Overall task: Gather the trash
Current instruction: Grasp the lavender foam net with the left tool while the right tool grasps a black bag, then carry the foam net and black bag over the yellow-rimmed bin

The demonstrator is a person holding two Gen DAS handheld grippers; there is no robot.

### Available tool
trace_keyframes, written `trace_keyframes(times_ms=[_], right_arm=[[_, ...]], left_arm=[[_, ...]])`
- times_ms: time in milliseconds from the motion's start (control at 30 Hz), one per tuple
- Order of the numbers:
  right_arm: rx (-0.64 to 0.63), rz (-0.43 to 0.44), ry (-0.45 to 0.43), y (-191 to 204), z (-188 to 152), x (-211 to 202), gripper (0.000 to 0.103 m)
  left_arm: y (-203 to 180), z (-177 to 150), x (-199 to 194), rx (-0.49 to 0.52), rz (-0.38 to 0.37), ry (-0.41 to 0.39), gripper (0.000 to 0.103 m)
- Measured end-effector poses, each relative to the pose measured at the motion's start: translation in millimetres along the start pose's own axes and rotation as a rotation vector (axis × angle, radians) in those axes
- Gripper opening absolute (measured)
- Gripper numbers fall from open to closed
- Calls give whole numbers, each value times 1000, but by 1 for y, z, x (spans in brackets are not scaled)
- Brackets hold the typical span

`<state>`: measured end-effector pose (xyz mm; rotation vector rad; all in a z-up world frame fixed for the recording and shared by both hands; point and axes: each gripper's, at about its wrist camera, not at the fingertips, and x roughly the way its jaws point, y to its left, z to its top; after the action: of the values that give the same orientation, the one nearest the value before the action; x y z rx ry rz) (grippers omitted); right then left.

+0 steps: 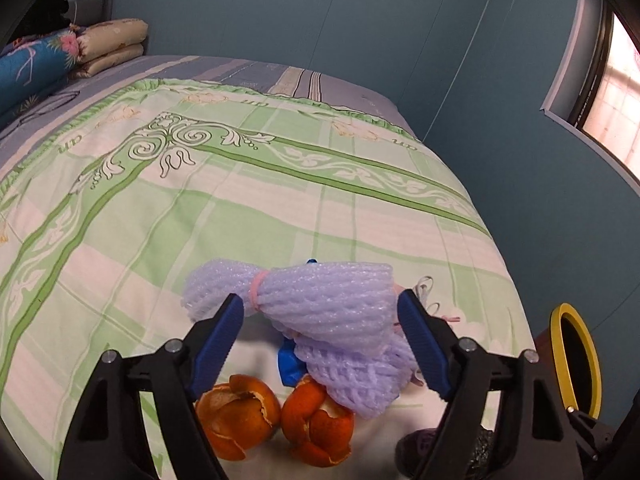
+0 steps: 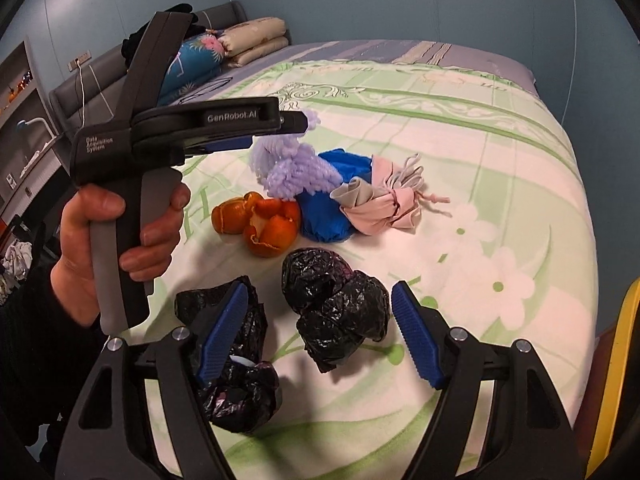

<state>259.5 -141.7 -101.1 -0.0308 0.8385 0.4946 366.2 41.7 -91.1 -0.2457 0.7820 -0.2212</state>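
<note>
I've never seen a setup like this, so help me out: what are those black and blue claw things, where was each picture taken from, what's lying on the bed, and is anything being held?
Each is a handheld claw, worked by a person, with a camera looking along its two blue fingers. One picture looks from the left claw, the other from the right claw, which also shows the hand gripping the left tool. On the green bedspread lie orange peels, purple foam netting, a blue wad, a pink cloth bundle and crumpled black bags. Both claws are open and hold nothing yet. A yellow-rimmed bin stands beside the bed.
</note>
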Motion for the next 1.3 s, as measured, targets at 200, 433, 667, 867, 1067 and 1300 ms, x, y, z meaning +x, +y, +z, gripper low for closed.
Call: trace_keyframes(times_ms=[200, 433, 667, 867, 1067, 1300], right_arm=[[-5, -17, 24, -4, 1, 10, 49], [-15, -20, 47, -5, 0, 16, 31], [-14, -7, 27, -3, -1, 9, 23], [11, 19, -10, -8, 0, -4, 22], [33, 38, -27, -12, -1, -11, 22], [61, 51, -65, -19, -4, -26, 22]], left_arm=[[2, 0, 10, -5, -16, 12, 54], [3, -2, 10, -4, -36, 14, 36], [10, -2, 5, -30, -49, 6, 26], [12, 1, -14, -40, -66, -32, 25], [14, 2, -34, -44, -71, -65, 25], [19, -4, -52, -60, -64, -81, 25]])
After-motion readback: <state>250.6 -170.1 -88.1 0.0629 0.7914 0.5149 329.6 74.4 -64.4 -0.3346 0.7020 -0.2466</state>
